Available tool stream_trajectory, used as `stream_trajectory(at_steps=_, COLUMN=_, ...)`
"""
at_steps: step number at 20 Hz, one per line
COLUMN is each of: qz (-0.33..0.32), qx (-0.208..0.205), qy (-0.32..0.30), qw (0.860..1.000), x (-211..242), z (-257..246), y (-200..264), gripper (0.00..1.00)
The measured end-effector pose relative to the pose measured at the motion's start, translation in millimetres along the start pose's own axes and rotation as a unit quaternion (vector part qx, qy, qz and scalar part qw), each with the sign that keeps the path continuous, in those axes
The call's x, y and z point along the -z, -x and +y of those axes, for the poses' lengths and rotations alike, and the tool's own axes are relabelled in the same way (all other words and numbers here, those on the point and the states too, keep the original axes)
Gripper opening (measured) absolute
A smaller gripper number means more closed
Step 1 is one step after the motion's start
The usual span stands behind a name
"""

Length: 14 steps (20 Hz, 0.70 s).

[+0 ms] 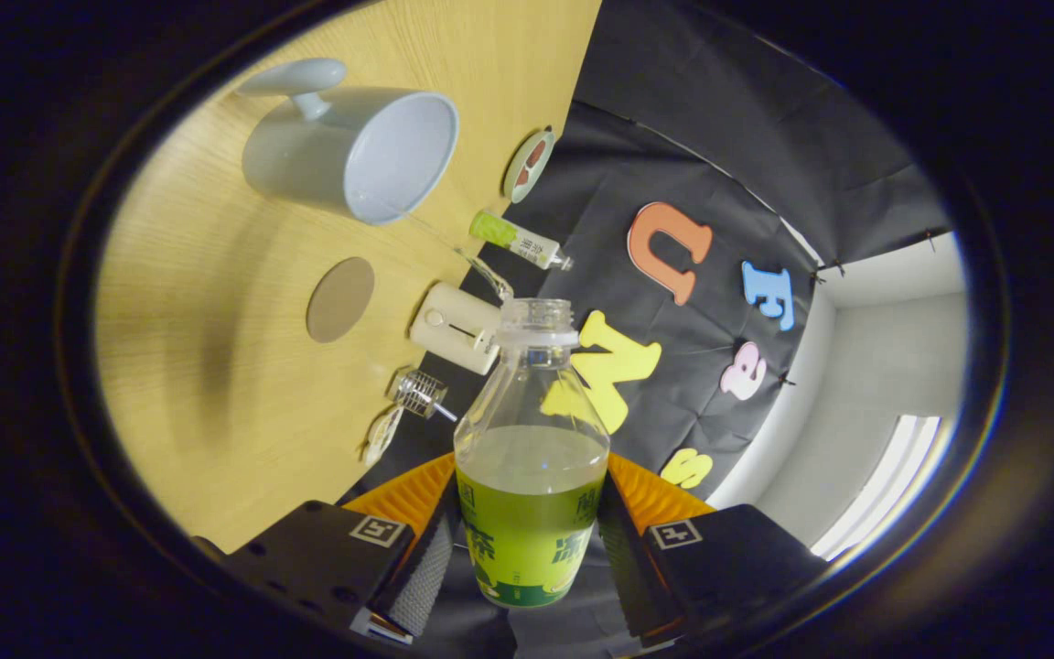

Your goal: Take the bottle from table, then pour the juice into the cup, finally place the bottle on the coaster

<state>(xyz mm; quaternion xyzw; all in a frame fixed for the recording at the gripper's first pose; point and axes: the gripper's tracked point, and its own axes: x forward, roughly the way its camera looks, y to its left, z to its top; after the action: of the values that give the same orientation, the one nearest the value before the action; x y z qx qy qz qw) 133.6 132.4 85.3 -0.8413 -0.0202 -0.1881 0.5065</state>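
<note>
My fingers clamp the uncapped bottle by its labelled body, its long axis running forward to the open neck, with the cup well beyond and to the left, mouth facing me, the coaster between on open counter.

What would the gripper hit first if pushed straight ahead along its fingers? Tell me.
The gripper is shut on the open juice bottle, so the bottle leads. Past its mouth lies the booth's black cloth wall; the white mug sits off that line. Depth is unclear, so that is likely, not certain.
</note>
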Motion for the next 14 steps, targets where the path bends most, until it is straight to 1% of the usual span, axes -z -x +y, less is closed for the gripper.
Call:
stream_trajectory(at_steps=9, qz=-0.008, qx=0.012, qy=0.016, qw=1.0, x=-5, z=-18, y=5, gripper=0.82)
stream_trajectory(at_steps=14, qz=-0.005, qx=0.023, qy=0.035, qw=0.999, x=-3, z=-29, y=4, gripper=0.82)
